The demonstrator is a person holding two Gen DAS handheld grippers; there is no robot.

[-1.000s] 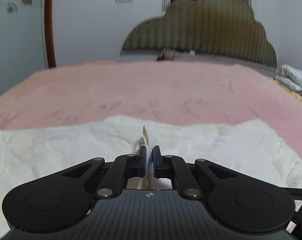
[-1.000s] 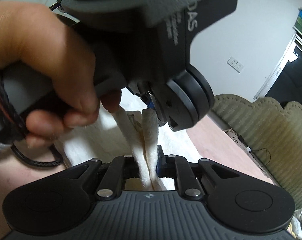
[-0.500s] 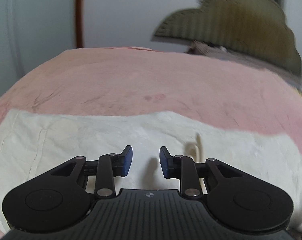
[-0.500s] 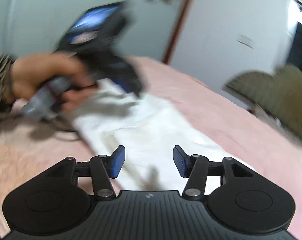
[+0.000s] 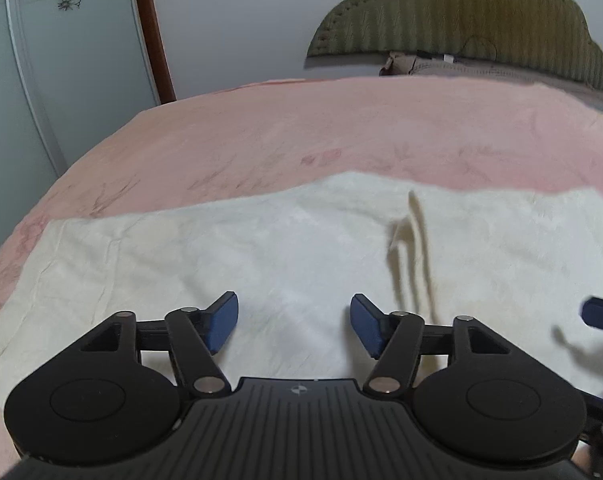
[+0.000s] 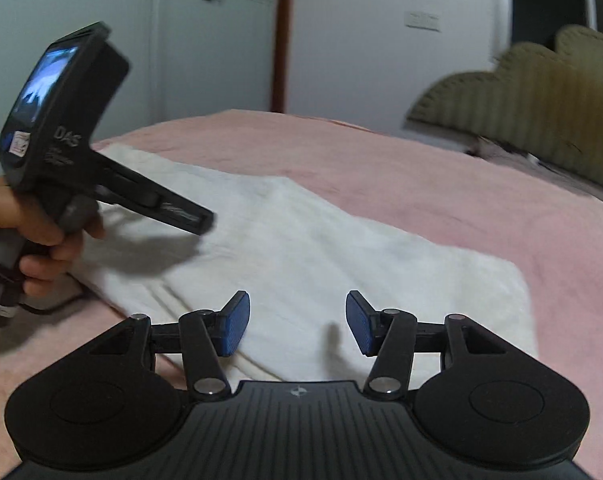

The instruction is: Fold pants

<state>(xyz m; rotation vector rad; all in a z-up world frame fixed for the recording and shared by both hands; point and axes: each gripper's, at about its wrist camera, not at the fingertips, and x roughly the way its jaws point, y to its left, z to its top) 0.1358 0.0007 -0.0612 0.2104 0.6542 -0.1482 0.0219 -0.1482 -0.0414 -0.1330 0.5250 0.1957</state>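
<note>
1. Two grippers hover over white pants [image 5: 261,256] lying flat and folded on a pink bedspread [image 5: 341,128].
2. Left gripper [image 5: 293,322]: jaws spread, just been opening, nothing between them.
3. Right gripper [image 6: 297,322]: jaws spread, opened a moment ago, nothing between them, cloth beneath.
4. Seen from the right wrist, a hand [image 6: 25,236] holds the left gripper above the pants' far end.

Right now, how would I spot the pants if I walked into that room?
Find the big bed with the fuzzy pink blanket and the olive scalloped headboard. Near its front edge, the pants lie flat, folded into a long rectangle. They are the only creamy white thing on all that pink.
</note>
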